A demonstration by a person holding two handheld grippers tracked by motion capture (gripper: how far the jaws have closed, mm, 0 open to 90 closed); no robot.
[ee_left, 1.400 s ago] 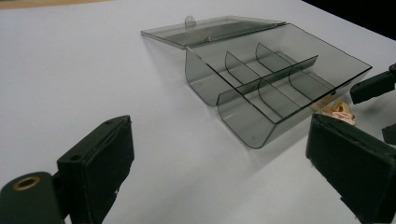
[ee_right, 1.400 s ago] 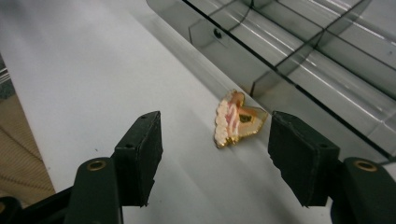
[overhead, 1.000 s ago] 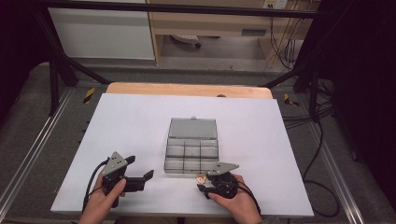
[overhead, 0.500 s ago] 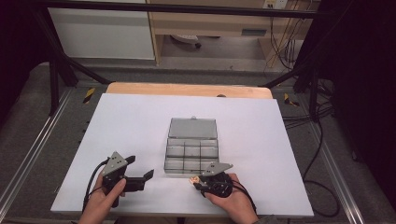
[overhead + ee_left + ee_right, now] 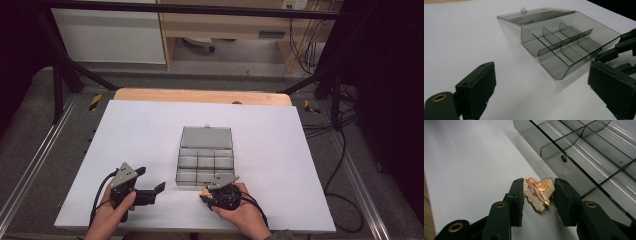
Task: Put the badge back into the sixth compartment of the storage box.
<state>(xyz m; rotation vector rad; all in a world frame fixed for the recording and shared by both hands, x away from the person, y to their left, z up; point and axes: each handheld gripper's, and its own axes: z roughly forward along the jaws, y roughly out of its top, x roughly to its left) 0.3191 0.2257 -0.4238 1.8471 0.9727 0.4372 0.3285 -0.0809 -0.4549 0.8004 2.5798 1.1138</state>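
A smoky clear plastic compartment box lies mid-table with its lid folded flat behind it; its several compartments look empty. My right gripper sits just in front of the box's near edge, shut on a small gold enamel pin with orange and white parts, held low over the table. The box wall stands right beside it. My left gripper rests to the box's left, jaws wide open with nothing between them, pointing toward the box.
A white sheet covers the table, with a wooden edge at the back. Metal frame rails and cables run along both sides. The right gripper's black linkage appears at the right of the left gripper view.
My right gripper has slid a little to the left along the box's near edge with the pin. The left gripper has stayed put.
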